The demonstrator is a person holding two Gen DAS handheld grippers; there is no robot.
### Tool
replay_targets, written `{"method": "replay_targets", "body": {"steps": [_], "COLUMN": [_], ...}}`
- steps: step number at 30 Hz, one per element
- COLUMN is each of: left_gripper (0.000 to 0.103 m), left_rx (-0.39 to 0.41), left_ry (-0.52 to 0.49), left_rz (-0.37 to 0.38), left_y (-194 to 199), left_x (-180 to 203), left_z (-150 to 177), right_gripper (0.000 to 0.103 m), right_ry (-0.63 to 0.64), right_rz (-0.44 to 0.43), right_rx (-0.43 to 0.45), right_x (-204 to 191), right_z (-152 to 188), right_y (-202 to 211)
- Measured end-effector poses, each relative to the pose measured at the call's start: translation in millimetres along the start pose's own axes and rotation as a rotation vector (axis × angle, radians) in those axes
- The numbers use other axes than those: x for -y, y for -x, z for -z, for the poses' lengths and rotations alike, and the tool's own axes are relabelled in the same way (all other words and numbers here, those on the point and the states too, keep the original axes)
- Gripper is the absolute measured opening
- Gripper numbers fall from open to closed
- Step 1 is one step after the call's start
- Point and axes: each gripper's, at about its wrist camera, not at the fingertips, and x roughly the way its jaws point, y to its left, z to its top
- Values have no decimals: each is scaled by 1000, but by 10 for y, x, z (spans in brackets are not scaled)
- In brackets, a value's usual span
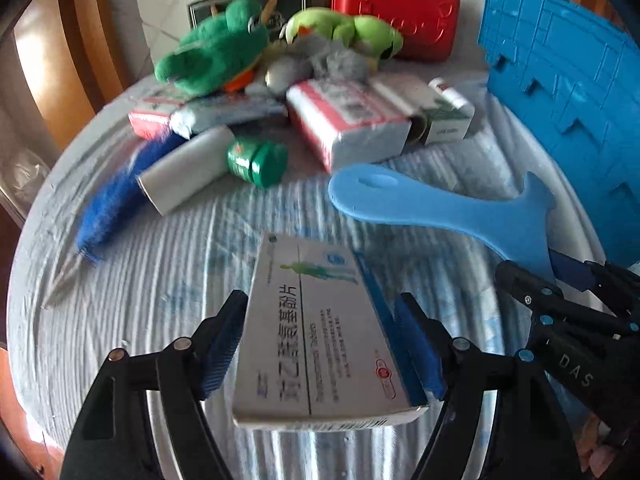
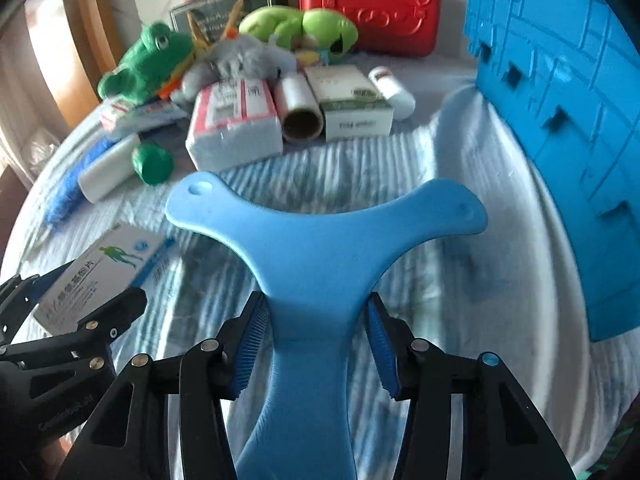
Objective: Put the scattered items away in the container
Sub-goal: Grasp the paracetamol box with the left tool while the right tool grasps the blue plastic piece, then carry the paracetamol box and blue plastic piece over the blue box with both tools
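Note:
My left gripper (image 1: 324, 344) is shut on a white and blue medicine box (image 1: 320, 340), held above the striped cloth; both show at the left in the right wrist view, the gripper (image 2: 86, 300) and the box (image 2: 104, 272). My right gripper (image 2: 316, 344) is shut on a light blue Y-shaped plastic piece (image 2: 320, 236), also visible in the left wrist view (image 1: 440, 208). The blue crate (image 2: 568, 120) stands at the right, close by, and shows in the left wrist view (image 1: 568, 80).
Scattered items lie at the back: a green frog plush (image 2: 148, 60), a lime plush (image 2: 300, 28), tissue packs (image 2: 236, 120), a film roll (image 2: 300, 108), a white-green box (image 2: 352, 104), a green-capped bottle (image 1: 256, 160), a red case (image 2: 372, 4).

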Motion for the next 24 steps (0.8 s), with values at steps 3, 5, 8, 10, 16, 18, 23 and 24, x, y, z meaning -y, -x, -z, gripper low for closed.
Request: {"method": "replay_targets", "body": {"steps": [3, 5, 8, 10, 16, 18, 23, 24], "left_gripper": [48, 48, 49, 63, 81, 81, 89, 90], "left_rx": [9, 8, -17, -68, -92, -118, -99, -90], "left_ry": [0, -1, -1, 19, 32, 47, 26, 40], "left_rz": [11, 10, 3, 30, 53, 29, -63, -53], "left_y": [185, 248, 253, 190, 28, -110, -350, -356], "left_x": [-12, -14, -49, -87, 39, 65, 177, 178], "left_z": [-77, -125, -95, -30, 166, 219, 405, 421], "right_gripper": [49, 49, 49, 49, 49, 49, 49, 49], "right_ry": [-5, -3, -9, -12, -22, -23, -23, -23], "right_rz": [-1, 2, 10, 12, 0, 3, -3, -3], "right_rx": [34, 51, 49, 41, 11, -3, -40, -46], "right_x": [0, -1, 42, 59, 71, 76, 92, 92], "right_z": [-48, -93, -128, -79, 134, 204, 360, 389], "right_y": [174, 281, 329, 339, 230, 154, -67, -113]}}
